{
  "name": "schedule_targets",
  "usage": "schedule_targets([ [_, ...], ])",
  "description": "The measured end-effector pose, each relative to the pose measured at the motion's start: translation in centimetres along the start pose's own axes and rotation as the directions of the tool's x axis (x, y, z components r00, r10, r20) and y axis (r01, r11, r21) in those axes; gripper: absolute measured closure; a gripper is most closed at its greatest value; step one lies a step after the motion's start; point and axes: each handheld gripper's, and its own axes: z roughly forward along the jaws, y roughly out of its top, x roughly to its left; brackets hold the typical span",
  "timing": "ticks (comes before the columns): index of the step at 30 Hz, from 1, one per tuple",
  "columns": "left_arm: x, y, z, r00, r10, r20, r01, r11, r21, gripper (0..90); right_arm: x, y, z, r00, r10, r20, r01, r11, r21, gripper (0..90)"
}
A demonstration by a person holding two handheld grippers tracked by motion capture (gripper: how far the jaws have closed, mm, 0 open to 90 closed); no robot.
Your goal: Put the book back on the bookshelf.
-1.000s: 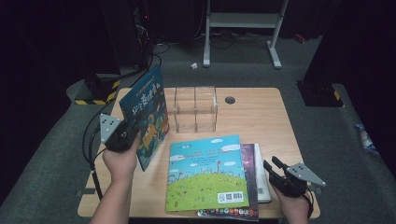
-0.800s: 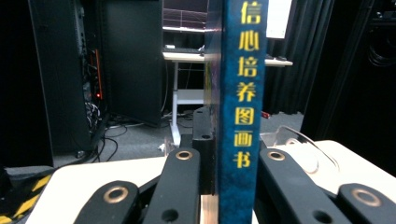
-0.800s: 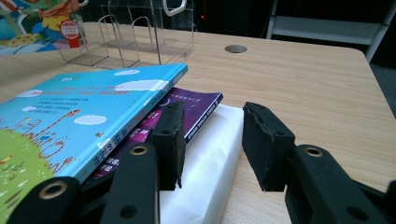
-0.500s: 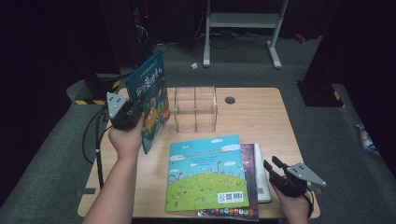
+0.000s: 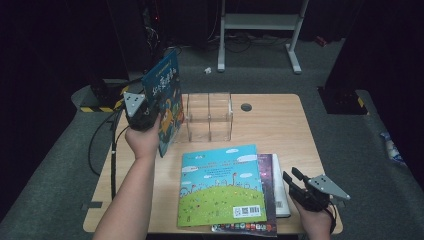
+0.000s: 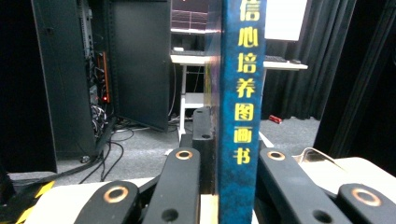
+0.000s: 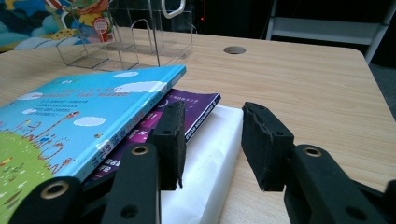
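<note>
My left gripper [image 5: 156, 113] is shut on a blue picture book [image 5: 165, 97] and holds it upright at the table's left, just left of a clear acrylic holder [image 5: 209, 116]. In the left gripper view the book's spine [image 6: 243, 93] with yellow characters stands between the two jaws of that gripper [image 6: 229, 156]. My right gripper [image 5: 292, 175] rests at the front right with its jaws apart. In the right gripper view this gripper [image 7: 212, 135] hovers over a white book [image 7: 210, 158], and nothing is pinched between its pads.
A light blue book with a green hill [image 5: 220, 185] lies flat on a purple book [image 5: 267, 172] and the white book [image 5: 281, 197] at the table's front. A round cable hole [image 5: 245, 107] sits behind the holder. The wooden table [image 5: 280, 130] is bare at the right.
My left hand has carried the upright blue book away from the front, toward the back left beside the clear holder. The right gripper has stayed put.
</note>
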Motion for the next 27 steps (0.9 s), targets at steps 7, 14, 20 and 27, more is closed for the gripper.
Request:
schedule_targets([
  [7, -0.3, -1.1, 0.8, 1.0000, -0.007, -0.001, 0.007, 0.9999, -0.010, 83.2, 0.1, 0.0, 0.1, 0.9999, -0.002, -0.014, 0.002, 1.000, 0.001, 59.5],
  [14, -0.2, -2.2, 0.6, 1.0000, -0.005, 0.009, 0.005, 0.9999, -0.015, 83.0, 0.1, -0.1, 0.1, 0.9998, -0.002, -0.018, 0.002, 1.000, 0.005, 59.5],
  [20, -0.3, -2.7, -0.2, 0.9994, 0.020, 0.029, -0.020, 0.9998, -0.005, 82.5, 0.3, -0.1, 0.2, 0.9997, -0.008, -0.022, 0.008, 1.000, 0.005, 59.4],
  [27, 0.1, -3.8, -1.7, 0.9995, 0.012, 0.031, -0.012, 0.9999, -0.001, 82.3, 0.6, -0.1, 0.3, 0.9995, -0.012, -0.027, 0.013, 1.000, 0.008, 59.4],
])
